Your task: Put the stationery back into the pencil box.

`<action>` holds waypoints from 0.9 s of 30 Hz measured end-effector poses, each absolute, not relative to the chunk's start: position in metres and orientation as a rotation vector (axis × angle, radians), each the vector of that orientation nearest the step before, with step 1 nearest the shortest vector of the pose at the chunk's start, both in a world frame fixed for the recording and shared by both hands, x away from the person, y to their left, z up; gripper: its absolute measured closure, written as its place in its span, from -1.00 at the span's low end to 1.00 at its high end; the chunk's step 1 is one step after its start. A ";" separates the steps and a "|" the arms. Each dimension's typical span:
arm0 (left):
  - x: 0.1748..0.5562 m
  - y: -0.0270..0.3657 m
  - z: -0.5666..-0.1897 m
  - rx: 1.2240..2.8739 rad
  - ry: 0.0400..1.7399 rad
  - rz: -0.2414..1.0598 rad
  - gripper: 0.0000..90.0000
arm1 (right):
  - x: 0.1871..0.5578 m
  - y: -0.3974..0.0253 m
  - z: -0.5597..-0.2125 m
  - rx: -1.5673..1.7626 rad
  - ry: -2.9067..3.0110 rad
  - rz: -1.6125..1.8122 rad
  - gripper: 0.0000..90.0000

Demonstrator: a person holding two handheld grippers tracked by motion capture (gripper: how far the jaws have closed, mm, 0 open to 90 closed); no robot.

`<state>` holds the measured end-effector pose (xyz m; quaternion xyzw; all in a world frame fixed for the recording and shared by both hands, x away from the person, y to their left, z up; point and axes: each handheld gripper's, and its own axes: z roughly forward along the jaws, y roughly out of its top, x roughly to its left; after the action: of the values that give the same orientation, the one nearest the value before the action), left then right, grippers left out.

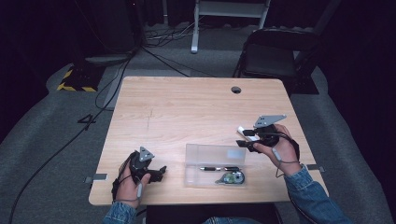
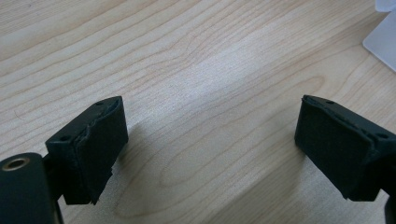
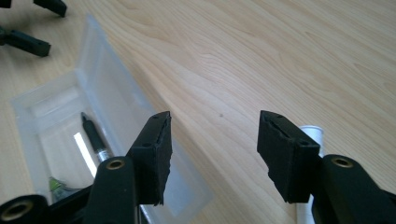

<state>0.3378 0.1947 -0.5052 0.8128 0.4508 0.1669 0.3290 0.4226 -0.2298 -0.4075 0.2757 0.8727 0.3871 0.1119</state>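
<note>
Resting on a wooden table, two hand-held grippers flank a clear plastic box
Left gripper gapes wide, empty; right gripper is spread, empty, beside a white tube

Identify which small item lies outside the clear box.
The white tube, on the table by the right gripper; the pen and tape dispenser lie inside the box.

The table is brightly lit from above in the high view — the frame's edges and corners fall to near black. A pale sheen is seen across the wood at the centre of the left gripper view. Soft shadows lie under the jaws — their near ends are blurred.
</note>
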 end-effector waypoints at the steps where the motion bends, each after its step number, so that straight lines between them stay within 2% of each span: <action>1: 0.338 0.195 -0.505 2.127 1.179 0.437 -0.78 | 0.425 -0.232 -0.409 0.833 2.553 1.137 0.04; 27: 0.338 0.195 -0.505 2.127 1.180 0.437 -0.78 | 0.471 -0.270 -0.468 1.013 2.508 0.920 0.18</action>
<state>0.3379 0.1947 -0.5052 0.8128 0.4509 0.1670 0.3290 0.4708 -0.2698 -0.4675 0.3510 0.8690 0.3188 0.1415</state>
